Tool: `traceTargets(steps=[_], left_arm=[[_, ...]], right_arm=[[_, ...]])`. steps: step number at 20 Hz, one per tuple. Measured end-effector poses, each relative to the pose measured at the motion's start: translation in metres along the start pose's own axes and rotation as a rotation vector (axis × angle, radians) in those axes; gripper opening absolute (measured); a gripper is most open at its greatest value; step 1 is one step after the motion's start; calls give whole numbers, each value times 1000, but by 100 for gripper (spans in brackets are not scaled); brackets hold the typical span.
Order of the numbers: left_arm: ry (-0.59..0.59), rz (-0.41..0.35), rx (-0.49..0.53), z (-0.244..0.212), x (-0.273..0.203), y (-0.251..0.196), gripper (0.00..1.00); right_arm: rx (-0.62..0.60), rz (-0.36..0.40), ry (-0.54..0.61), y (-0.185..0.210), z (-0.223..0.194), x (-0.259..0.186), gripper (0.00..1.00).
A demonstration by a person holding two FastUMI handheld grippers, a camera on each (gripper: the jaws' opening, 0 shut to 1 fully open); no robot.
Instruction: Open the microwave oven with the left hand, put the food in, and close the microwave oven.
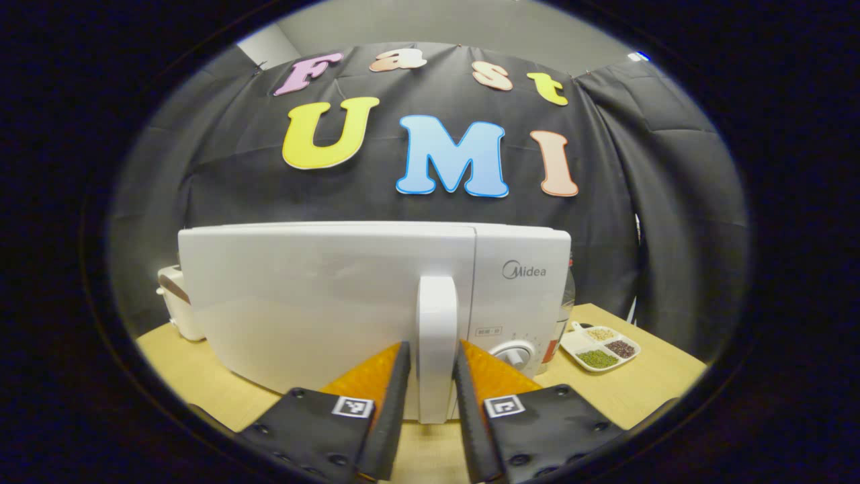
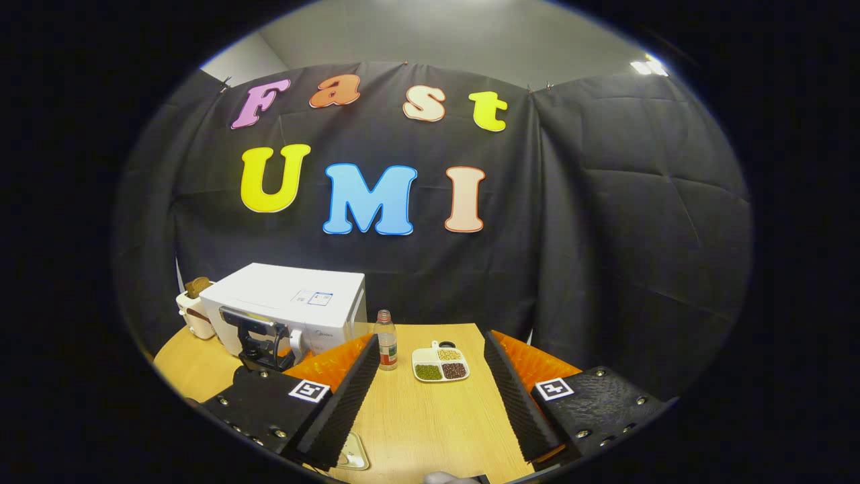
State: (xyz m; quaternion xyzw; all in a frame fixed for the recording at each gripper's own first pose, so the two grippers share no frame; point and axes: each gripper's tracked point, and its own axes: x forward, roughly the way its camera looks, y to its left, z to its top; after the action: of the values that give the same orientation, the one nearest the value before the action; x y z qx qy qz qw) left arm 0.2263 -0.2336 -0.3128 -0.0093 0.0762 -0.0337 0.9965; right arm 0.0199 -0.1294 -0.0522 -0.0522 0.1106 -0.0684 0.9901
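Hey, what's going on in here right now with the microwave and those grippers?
A person is working a gripper in each hand at a wooden table. The left gripper has its fingers on either side of the microwave door's handle, apparently about to grip it; the door looks closed. The right gripper hangs open over the table, holding nothing. A divided dish of food and a bottle sit beside the microwave.

White box-shaped microwave oven (image 1: 322,296): plain white door, white upright handle (image 1: 437,349), white round dial (image 1: 514,354), grey logo.
Pale wood-grain desk (image 2: 430,417): light yellow-tan.
White three-compartment plastic dish (image 2: 440,365): fillings green, beige, dark brown.
Clear plastic bottle (image 2: 385,339): red-orange label.
Cream-white appliance (image 1: 176,302) beside the oven: brown band.
Gripper bodies: black, each with a black-and-white square marker.
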Motion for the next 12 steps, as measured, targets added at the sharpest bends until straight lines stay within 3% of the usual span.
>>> traceTargets(steps=[1, 2, 3, 9, 12], left_arm=[[1, -1, -4, 2, -3, 1, 34], [11, -6, -20, 1, -4, 4, 35], [15, -16, -20, 2, -4, 5, 29], [52, -44, 9, 0, -2, 4, 17], [72, -74, 9, -2, -2, 3, 16]], right_arm=[[0, 8, 7, 2, -2, 0, 95], [-3, 12, 9, 3, -3, -1, 96], [-7, 12, 9, 2, -2, -1, 96], [-14, 20, 1, 0, 2, -9, 96], [-36, 23, -1, -1, 5, -13, 95]])
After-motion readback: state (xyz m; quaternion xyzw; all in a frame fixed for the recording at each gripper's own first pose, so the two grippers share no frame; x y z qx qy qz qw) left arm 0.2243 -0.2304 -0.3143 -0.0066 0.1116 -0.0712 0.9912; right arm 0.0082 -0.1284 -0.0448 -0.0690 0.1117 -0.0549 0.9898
